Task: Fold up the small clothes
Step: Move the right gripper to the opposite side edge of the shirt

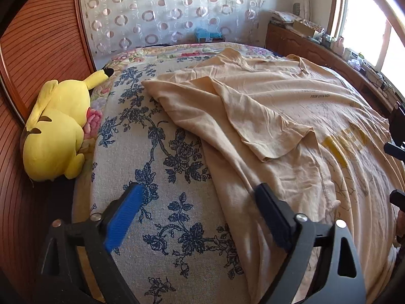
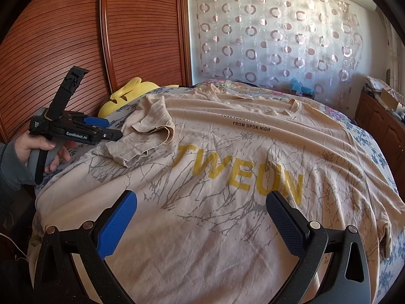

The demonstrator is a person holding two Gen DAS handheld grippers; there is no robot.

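A beige T-shirt (image 2: 227, 157) with yellow letters and grey branch print lies spread front-up on the bed; it also shows in the left wrist view (image 1: 278, 116). Its left sleeve (image 2: 146, 131) is folded in over the body, seen too in the left wrist view (image 1: 258, 124). My left gripper (image 1: 200, 202) is open and empty above the shirt's left edge; it shows in the right wrist view (image 2: 111, 129) beside the folded sleeve. My right gripper (image 2: 202, 210) is open and empty over the shirt's lower front.
The bed has a blue floral cover (image 1: 162, 152). A yellow plush toy (image 1: 55, 131) lies at the bed's left edge against a wooden louvred wardrobe (image 2: 76, 38). A wooden cabinet with clutter (image 1: 316, 43) stands at the right under a window. A curtain (image 2: 278, 38) hangs behind.
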